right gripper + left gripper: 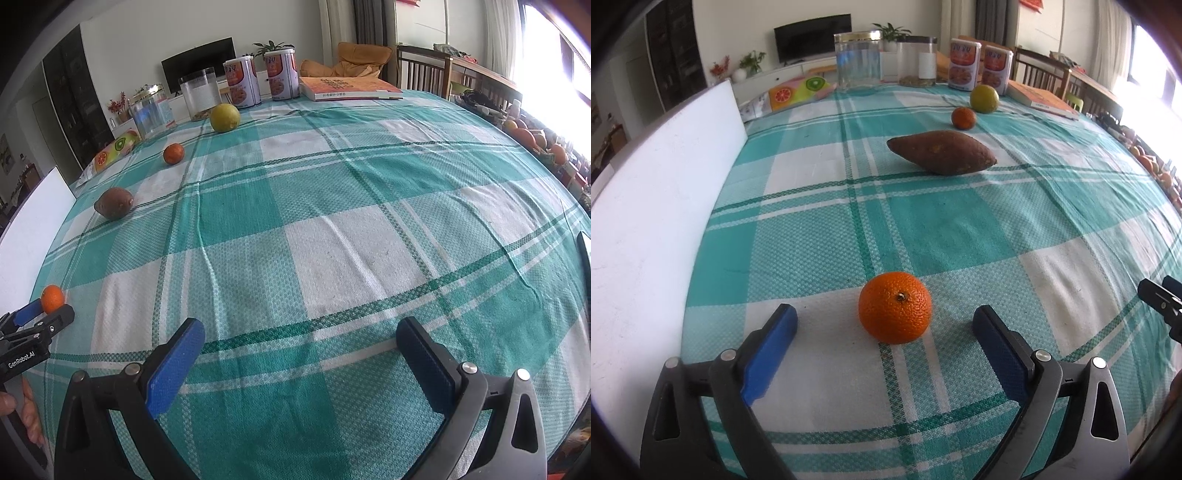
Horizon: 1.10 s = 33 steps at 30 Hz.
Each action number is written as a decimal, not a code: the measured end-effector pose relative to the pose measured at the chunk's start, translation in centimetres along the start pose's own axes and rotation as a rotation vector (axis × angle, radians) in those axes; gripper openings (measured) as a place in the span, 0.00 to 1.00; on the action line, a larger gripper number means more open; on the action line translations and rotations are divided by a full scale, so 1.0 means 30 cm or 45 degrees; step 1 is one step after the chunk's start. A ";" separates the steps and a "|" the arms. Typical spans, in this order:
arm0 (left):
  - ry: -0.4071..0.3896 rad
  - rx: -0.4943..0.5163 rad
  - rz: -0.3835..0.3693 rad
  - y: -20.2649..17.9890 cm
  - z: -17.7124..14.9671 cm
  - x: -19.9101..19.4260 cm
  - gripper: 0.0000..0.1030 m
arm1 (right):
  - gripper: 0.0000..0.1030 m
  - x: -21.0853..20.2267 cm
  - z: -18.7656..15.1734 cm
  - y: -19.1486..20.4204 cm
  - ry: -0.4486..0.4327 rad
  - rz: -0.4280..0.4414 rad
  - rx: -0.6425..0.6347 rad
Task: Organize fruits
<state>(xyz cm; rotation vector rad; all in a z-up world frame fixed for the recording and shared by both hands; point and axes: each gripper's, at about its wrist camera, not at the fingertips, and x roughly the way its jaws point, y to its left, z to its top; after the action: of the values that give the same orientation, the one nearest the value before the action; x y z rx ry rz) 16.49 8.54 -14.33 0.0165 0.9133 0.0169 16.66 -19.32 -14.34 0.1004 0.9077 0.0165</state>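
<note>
Orange mandarin (894, 307) between spread left hand-held gripper (884, 325) | right hand-held gripper (301, 336) spread, empty

"GenRobot.AI" in white on the left gripper (55, 314) body

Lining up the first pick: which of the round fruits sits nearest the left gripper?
The big orange, lying between the open fingers of the left gripper. The small orange and yellow-green fruit sit far off, past the sweet potato.
</note>
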 end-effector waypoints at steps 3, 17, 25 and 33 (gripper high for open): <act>0.000 0.000 0.001 0.000 0.000 0.000 0.94 | 1.00 0.000 -0.001 0.002 0.004 -0.008 -0.007; 0.000 0.000 0.000 0.002 0.000 0.001 0.94 | 1.00 0.009 0.001 0.018 0.026 -0.052 -0.048; 0.000 0.000 0.000 0.002 0.000 0.000 0.95 | 1.00 0.010 0.000 0.020 0.027 -0.054 -0.051; 0.000 0.000 0.000 0.003 0.000 0.000 0.95 | 1.00 0.023 0.010 0.043 0.061 -0.028 -0.143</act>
<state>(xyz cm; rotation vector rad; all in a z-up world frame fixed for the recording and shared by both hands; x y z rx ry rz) 16.51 8.62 -14.33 0.0164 0.9133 0.0167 17.34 -18.02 -14.58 -0.0144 0.9540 0.0492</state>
